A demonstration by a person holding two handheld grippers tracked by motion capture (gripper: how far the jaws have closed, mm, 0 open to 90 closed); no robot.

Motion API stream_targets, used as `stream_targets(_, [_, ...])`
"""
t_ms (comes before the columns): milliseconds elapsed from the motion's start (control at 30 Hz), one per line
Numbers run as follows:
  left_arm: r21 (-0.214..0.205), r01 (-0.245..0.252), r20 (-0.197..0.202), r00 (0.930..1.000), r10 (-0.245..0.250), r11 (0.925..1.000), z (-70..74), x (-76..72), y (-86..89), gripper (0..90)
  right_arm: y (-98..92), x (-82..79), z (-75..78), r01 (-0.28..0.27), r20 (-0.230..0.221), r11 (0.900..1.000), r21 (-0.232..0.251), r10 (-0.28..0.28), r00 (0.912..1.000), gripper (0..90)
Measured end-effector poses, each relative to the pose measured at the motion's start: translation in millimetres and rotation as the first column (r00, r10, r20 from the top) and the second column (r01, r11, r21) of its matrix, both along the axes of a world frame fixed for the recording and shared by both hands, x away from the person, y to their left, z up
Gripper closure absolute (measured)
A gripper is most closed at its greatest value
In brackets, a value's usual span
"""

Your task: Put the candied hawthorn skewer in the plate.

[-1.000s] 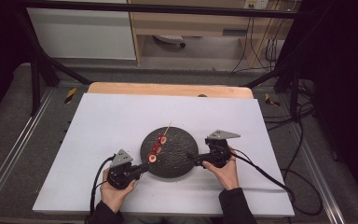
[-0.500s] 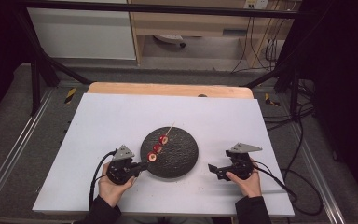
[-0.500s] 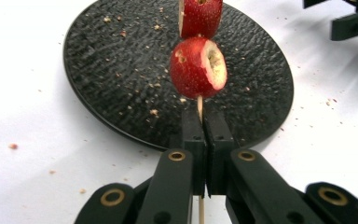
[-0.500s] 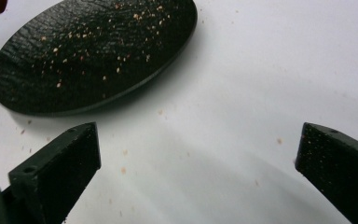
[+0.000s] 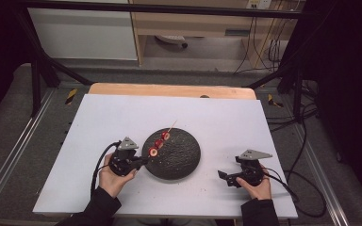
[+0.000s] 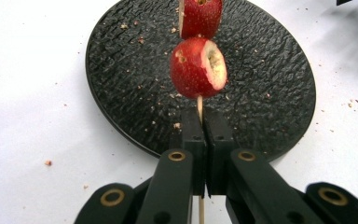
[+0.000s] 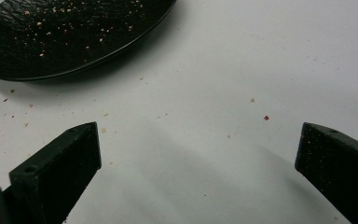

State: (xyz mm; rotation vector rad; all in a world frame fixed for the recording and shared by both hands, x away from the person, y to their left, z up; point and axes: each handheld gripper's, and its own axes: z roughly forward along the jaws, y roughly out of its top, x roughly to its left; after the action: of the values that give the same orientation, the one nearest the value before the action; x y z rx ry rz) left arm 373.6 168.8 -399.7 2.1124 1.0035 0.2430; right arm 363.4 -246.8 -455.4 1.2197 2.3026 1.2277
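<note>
My left gripper's [image 6: 204, 126] fingers [image 6: 192, 140] are pressed together on a thin wooden skewer [image 6: 199, 103], which runs between the pads and comes out again below them toward the camera. In the left gripper view the stick rises from the clamp and carries a red fruit [image 6: 197, 67] with a pale cut face turned to the right; a second red piece [image 6: 200, 16] sits just above it, touching it, at the top edge of that view. Both hang over the round black plate [image 6: 121, 70], whose rough surface is dotted with crumbs.

From the high view I see the skewer [image 5: 161, 140] slanting up and away from my left gripper [image 5: 141, 161], over the left part of the plate [image 5: 181, 157], with three red pieces strung along it and the bare tip pointing toward the far side of the table [image 5: 122, 117]. My left hand [image 5: 111, 175] sits just left of the plate.

My right gripper's [image 7: 198, 154] fingers stand wide apart with nothing between them, just white tabletop with scattered crumbs. In the high view that gripper [image 5: 225, 176] is well to the right of the plate, near the front edge, pointing left toward it, with my right hand [image 5: 257, 186] behind it.
</note>
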Motion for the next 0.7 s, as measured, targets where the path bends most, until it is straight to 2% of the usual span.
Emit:
stream_targets(367, [0.080, -0.002, -0.042, 0.9991, 0.006, 0.9968, -4.0, 19.4, -14.7, 88.7, -1.5, -1.3, -1.9, 0.002, -0.006, 0.9999, -0.011, -0.002, 1.0000, 0.8])
stream_targets(533, [0.124, 0.001, -0.063, 0.9980, 0.007, 0.9923, -6.8, 24.6, -22.8, 88.6, -3.9, -1.8, -0.3, 0.001, 0.005, 1.0000, 0.000, -0.001, 1.0000, 0.9])
stream_targets(700, [0.179, 0.003, -0.077, 0.9970, 0.011, 0.9838, -9.3, 28.3, -30.9, 88.6, -5.4, -2.1, -0.2, 0.006, 0.007, 1.0000, 0.006, -0.006, 1.0000, 0.9])
